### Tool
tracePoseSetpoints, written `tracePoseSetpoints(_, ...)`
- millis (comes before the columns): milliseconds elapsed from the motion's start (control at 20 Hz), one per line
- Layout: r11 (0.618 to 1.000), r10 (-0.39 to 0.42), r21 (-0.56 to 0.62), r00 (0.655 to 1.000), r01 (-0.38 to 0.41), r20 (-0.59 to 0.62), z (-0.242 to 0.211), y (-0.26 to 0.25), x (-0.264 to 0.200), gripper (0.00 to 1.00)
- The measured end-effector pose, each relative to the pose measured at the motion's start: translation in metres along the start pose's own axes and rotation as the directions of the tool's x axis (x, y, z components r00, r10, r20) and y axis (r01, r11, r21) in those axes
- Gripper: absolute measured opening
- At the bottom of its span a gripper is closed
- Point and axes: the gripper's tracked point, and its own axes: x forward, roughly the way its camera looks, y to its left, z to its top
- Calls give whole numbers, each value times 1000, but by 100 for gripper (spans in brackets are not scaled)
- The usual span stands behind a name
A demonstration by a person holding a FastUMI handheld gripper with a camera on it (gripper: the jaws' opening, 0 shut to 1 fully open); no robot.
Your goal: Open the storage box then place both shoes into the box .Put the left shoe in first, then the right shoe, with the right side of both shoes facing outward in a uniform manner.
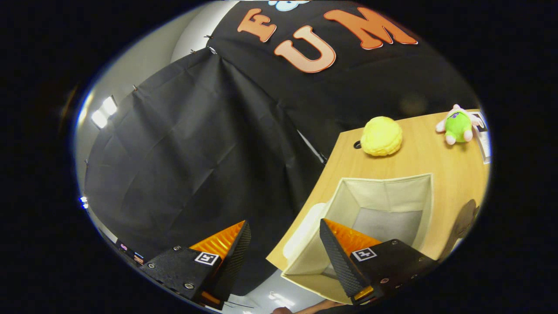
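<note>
While your gripper (285, 237) hangs with its fingers spread wide and nothing between them, the box (383, 192) sits open on the table (440, 152), near the table's edge. In the gripper view, one finger lies over the box's mouth; the other hangs off the table edge, against the booth's dark cloth (196, 144). The box interior is bare: pale walls, grey floor, no shoe inside. No lid can be made out. Neither shoe can be located from here, so you cannot yet judge their position or which way they face.

Beyond the box, a yellow toy (381, 136) rests beside a hole (357, 144) in the tabletop, and a green toy (457, 126) lies further along; both stand well apart from the box.

Assessment: the box looks like fabric, with soft walls that bow slightly at the rim. Expect it to be light and to slide or fold if you press on a wall; lower the shoes through the mouth without leaning on the rim. Shoes are likely light and pliable at the upper, stiffer at the heel. Take hold at the heel collar, where both fingers can pinch firmly.
</note>
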Motion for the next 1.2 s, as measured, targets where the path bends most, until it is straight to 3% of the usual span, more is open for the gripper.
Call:
tracePoseSetpoints(250, 984, -161, -72, 987, 161, 11, -22, -78, -49, 96)
tracePoseSetpoints(650, 922, -375, -112, 927, 371, -13, -49, -195, -111, 96)
tracePoseSetpoints(1000, 882, -469, -88, 880, 463, -69, -83, -272, -144, 95)
tracePoseSetpoints(1200, 861, -508, -83, 852, 501, -124, -108, -306, -144, 89)
